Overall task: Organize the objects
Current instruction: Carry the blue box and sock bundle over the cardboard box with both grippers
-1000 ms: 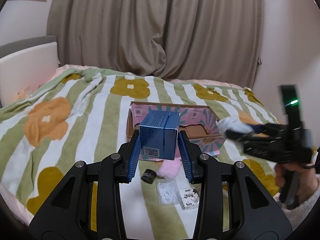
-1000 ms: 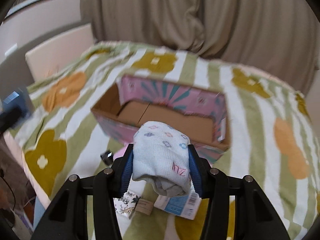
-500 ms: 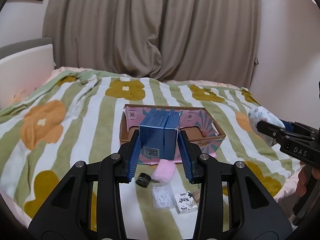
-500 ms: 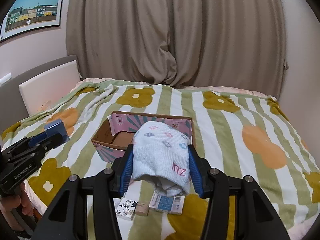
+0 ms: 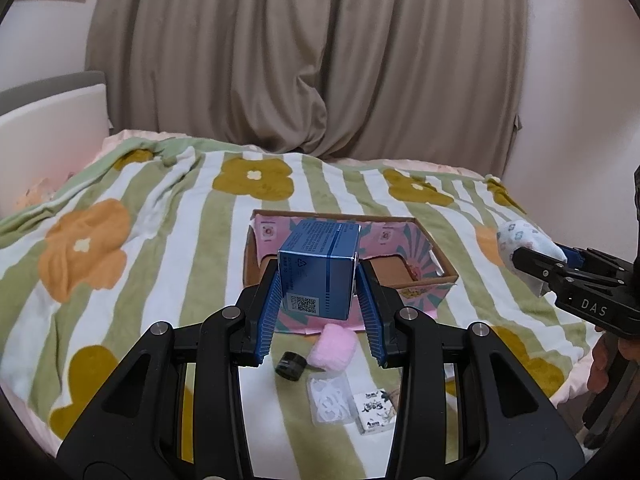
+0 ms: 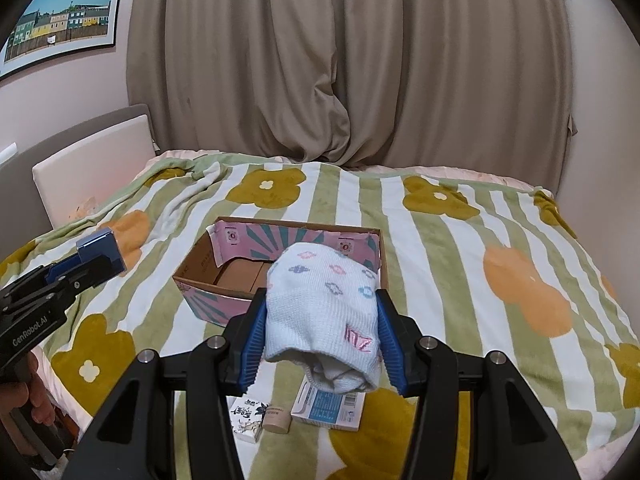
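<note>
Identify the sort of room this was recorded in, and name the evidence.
Most likely a bedroom: a bed under a flowered, striped blanket, a padded headboard, floor-length curtains and a framed picture on the wall.

A home bedroom: flowered bedspread (image 6: 440,240), drawn curtains (image 6: 340,60), framed picture (image 6: 60,12).
</note>
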A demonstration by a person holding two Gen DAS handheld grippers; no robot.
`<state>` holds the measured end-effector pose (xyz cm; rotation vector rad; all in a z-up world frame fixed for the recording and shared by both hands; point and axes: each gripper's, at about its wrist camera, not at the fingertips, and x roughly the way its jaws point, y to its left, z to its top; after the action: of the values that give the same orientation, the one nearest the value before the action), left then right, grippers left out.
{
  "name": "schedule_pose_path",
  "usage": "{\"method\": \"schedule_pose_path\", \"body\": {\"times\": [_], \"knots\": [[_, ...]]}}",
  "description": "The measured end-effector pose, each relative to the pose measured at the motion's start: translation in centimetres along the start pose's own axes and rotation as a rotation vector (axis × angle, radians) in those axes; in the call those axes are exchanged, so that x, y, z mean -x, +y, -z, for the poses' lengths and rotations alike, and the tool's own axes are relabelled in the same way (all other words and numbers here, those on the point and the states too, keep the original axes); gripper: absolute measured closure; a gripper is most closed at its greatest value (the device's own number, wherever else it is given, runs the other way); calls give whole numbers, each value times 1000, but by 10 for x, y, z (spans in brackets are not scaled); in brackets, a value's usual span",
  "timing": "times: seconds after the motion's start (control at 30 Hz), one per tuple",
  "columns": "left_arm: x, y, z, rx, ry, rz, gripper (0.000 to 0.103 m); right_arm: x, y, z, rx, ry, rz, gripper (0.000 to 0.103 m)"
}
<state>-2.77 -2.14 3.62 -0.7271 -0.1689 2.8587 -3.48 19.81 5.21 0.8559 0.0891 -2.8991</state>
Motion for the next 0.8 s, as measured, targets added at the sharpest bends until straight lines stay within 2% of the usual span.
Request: {"method": "schedule_pose_path", "body": {"times": [0.27,0.53,0.67,0.8], "knots": [[-40,5,-30,-32,36,29,69,-25,-5,-15,15,43,-30,56],[-97,8,-52,-55,107,66,69,-75,-17,-47,27,111,-69,56],[-144,14,-57,-52,186,92,69,-104,-21,-62,37,151,-70,56],[-193,22,-54,-36,284,110,69,-143,-27,-71,44,231,-80,56]]}}
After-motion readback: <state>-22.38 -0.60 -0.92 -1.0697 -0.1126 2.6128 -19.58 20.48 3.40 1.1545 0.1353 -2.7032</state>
